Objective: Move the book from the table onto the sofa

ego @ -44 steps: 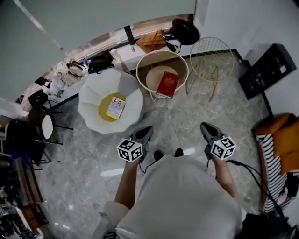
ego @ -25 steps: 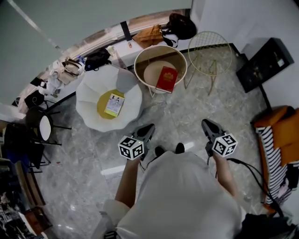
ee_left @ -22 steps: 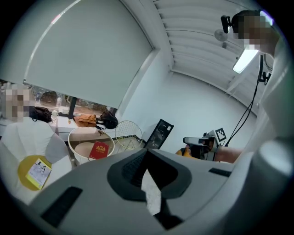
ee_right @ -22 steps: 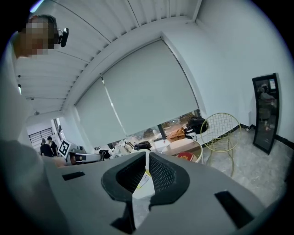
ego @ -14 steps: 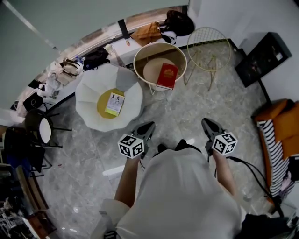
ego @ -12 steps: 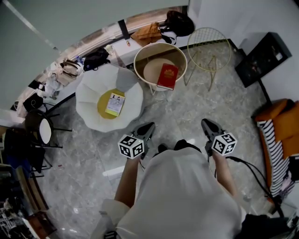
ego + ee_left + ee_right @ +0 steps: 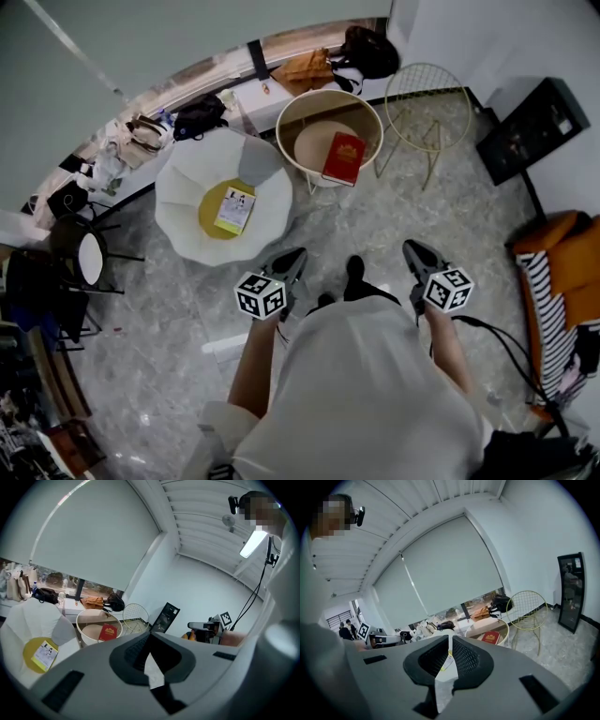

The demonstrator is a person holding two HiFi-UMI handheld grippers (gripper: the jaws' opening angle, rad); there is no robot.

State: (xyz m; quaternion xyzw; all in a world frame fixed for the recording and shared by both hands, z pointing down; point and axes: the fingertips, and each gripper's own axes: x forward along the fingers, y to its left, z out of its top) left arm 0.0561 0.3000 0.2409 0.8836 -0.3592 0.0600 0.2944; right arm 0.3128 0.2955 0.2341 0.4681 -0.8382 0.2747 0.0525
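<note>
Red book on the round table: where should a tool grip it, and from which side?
Take the red book by its edge nearest the person, coming from above. It looks flat, cover up, inside the raised rim of the round table, so a level sideways reach would probably meet the rim.

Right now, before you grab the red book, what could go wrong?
The left tongs and right tongs are both shut, so they might just shove the red book unless they open first. The book lies inside the round table's tall rim, which the tongs could bump going in. The gold wire chair stands close beside the table and might catch an arm.
</note>
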